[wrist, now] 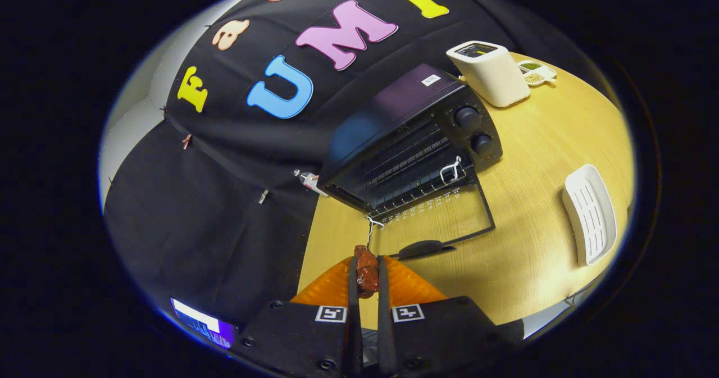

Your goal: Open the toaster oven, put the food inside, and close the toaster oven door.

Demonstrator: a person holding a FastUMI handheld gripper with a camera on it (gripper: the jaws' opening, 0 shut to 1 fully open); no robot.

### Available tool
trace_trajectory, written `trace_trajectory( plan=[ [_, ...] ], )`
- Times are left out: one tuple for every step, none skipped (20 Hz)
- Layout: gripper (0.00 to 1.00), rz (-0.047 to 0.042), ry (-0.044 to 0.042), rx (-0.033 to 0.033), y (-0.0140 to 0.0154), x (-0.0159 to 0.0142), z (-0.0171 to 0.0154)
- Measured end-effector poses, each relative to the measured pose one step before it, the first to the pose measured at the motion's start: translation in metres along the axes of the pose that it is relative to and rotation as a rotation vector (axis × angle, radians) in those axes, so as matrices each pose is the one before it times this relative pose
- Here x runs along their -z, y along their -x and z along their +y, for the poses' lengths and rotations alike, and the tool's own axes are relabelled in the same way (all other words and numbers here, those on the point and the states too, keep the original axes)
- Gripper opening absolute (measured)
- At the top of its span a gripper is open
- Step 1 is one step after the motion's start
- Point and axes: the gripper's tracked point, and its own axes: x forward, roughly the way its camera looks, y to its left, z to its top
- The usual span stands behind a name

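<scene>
A black toaster oven (415,136) stands on the wooden table (539,215) beyond my fingers, its glass door (444,221) folded down flat and its wire rack showing inside. Two knobs sit on its right panel. My gripper (366,279) is shut on a reddish-brown piece of food (367,271), pinched between the two orange fingers (413,288). The food hangs in the air just short of the open door's front edge, in line with the oven's left side.
A white toaster (490,72) stands behind the oven to its right, with a small dish (536,73) next to it. A white ribbed tray (590,215) lies on the table right of the oven door. The black cloth wall rises to the left.
</scene>
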Motion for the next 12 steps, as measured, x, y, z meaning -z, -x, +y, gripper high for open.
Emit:
trace_trajectory(
  plan=[
    [0.15,-0.00005,0.00465,-0.00190,-0.01082,0.00016,-0.00165],
    [0.15,-0.00864,-0.00720,-0.00170,-0.01004,-0.00102,-0.00244],
    [0.15,-0.01668,-0.01367,-0.00018,-0.01069,-0.00397,-0.00366],
    [0.15,-0.01935,-0.00751,-0.00199,-0.01089,-0.00319,-0.00353],
    [0.15,-0.01988,-0.00784,-0.00013,-0.01178,-0.00489,-0.00390],
    [0.15,-0.01871,-0.01402,-0.00421,-0.01079,-0.00443,-0.00204],
    [0.15,-0.02584,-0.02238,-0.01203,-0.01016,-0.00609,-0.00032],
    [0.15,-0.02906,-0.02261,-0.01246,-0.00944,-0.00770,0.00067],
    [0.15,-0.03021,-0.01547,-0.00758,-0.00946,-0.00913,-0.00075],
    [0.15,-0.03470,-0.01221,-0.00298,-0.00805,-0.00790,-0.00075],
    [0.15,-0.02982,-0.01294,-0.00200,-0.00954,-0.00743,-0.00116],
    [0.15,-0.02663,-0.01172,-0.00472,-0.00713,-0.00538,-0.00068]
  ],
)
